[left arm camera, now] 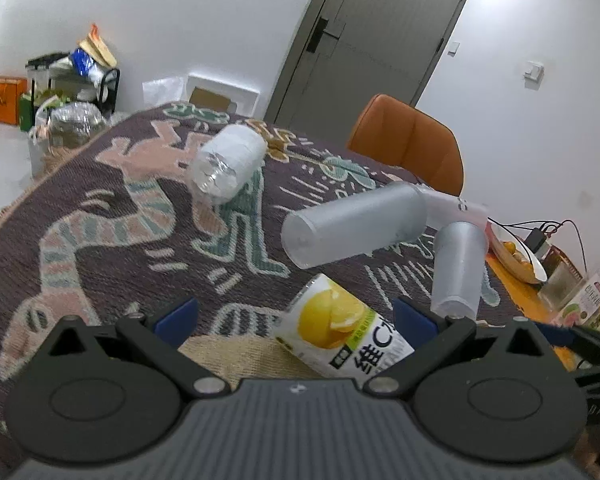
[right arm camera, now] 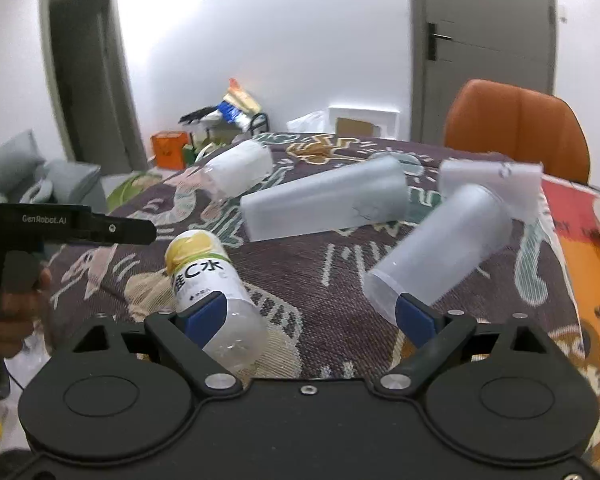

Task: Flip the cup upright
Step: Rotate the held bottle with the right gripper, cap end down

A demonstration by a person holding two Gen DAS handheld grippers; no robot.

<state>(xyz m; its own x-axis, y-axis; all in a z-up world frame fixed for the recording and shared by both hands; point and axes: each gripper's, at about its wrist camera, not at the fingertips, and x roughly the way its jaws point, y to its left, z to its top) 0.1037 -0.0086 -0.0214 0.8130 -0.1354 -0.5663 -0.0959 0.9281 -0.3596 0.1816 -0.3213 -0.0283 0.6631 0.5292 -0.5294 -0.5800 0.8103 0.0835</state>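
Observation:
Two frosted translucent cups lie on their sides on the patterned tablecloth. The larger cup (left arm camera: 356,228) (right arm camera: 324,200) lies across the middle. The smaller cup (left arm camera: 458,268) (right arm camera: 440,244) lies to its right, base toward me. My left gripper (left arm camera: 296,316) is open, low over the cloth, with a lemon-label bottle (left arm camera: 340,340) lying between its fingers. My right gripper (right arm camera: 310,316) is open, its right fingertip (right arm camera: 414,316) just in front of the smaller cup's base. The left gripper body (right arm camera: 68,226) shows at the left of the right wrist view.
A clear bottle with a white label (left arm camera: 228,164) (right arm camera: 236,172) lies on its side farther back. The lemon bottle (right arm camera: 212,292) lies by my right gripper's left finger. An orange chair (left arm camera: 408,140) stands behind the table. A fruit bowl (left arm camera: 516,256) and a juice bottle (left arm camera: 596,296) are at the right.

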